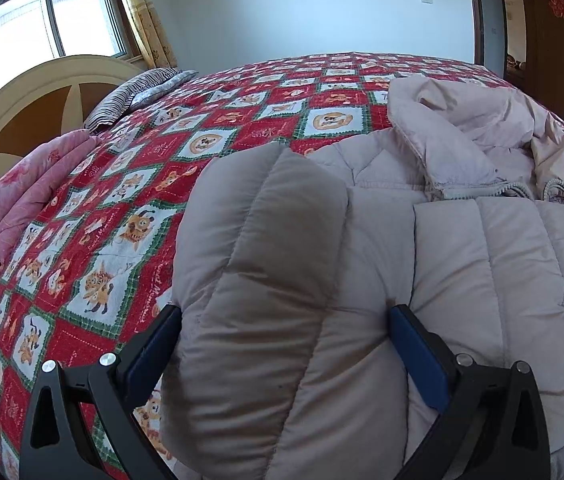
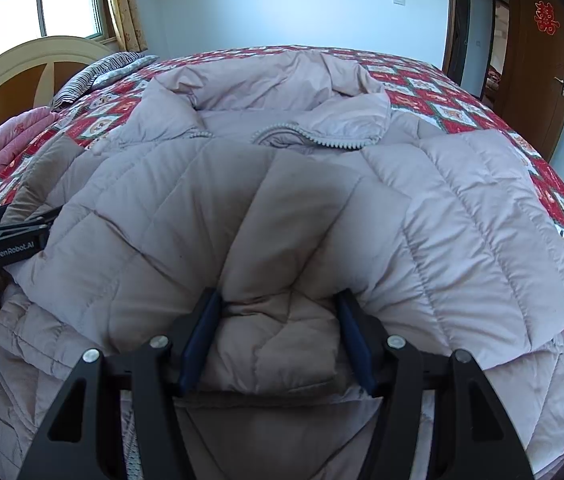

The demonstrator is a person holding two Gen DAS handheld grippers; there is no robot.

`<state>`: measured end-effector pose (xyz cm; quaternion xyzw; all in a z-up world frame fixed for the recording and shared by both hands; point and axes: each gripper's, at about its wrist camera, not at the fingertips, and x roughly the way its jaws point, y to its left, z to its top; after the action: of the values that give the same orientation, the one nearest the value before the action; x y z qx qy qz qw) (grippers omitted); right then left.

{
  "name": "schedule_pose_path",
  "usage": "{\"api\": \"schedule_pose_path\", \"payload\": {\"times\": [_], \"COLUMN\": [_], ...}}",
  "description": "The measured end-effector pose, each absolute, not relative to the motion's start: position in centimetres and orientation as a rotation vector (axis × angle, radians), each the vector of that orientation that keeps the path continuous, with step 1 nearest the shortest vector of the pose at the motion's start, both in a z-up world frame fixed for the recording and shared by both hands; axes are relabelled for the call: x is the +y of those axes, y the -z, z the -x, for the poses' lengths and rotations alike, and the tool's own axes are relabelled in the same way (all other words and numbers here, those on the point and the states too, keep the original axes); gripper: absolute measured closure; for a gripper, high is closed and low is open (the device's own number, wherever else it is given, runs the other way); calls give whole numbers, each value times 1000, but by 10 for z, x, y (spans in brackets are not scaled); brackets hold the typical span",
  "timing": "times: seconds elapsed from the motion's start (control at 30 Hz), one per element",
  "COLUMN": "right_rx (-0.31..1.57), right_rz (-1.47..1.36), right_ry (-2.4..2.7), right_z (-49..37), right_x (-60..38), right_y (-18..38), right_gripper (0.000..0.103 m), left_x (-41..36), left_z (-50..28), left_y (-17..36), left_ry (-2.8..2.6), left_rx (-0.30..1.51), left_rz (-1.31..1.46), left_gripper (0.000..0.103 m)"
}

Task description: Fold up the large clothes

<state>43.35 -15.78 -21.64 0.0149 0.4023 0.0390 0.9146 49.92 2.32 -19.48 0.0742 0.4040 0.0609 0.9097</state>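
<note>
Two grippers are holding the same puffy jacket, and the step in hand seems to be a fold of its lower part up over the body. In the left wrist view, the left gripper (image 1: 283, 344) has its two blue pads on both sides of a thick quilted roll of the down jacket (image 1: 481, 264), and the padding bulges out between and above them, so I judge it is clamped on the jacket and not loose. The jacket lies on the bed (image 1: 130, 208), over the red patterned cover, with its hood and zipper farther away toward the right; a pink quilt (image 1: 22, 200) and a striped pillow (image 1: 138, 92) stay well apart at the left, near the headboard. To do this step well, both hands should go forward together and at the same height, because the filling is slippery and thick, and one fast hand would twist the fold. In the right wrist view, the right gripper (image 2: 278, 332) also stands half wide with a fat bunch of the jacket pinched between its pads, the fabric creased inward there. The jacket body spreads in front of it, and the hood (image 2: 282, 76) lies beyond at the far end. The left gripper shows at the left edge, just beside the same fold. I think the grip should be released only when the edge lies flat near the zipper.
</note>
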Motion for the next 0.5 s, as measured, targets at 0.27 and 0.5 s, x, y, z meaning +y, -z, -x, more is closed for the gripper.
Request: {"api": "schedule_pose_path", "payload": {"times": [0.27,0.5], "right_rx": [894,806], "right_rz": [-82,-44], "right_ry": [-202,-237], "right_z": [-440,-478], "right_x": [-171,-194], "right_y": [199,142], "right_gripper": [33,7], "left_x": [14,-20], "left_z": [-509,-588], "left_y": [116,111], "left_ry": [-25,67], "left_rx": [780,812], "left_rz": [-202,-251], "left_gripper": [1,1]}}
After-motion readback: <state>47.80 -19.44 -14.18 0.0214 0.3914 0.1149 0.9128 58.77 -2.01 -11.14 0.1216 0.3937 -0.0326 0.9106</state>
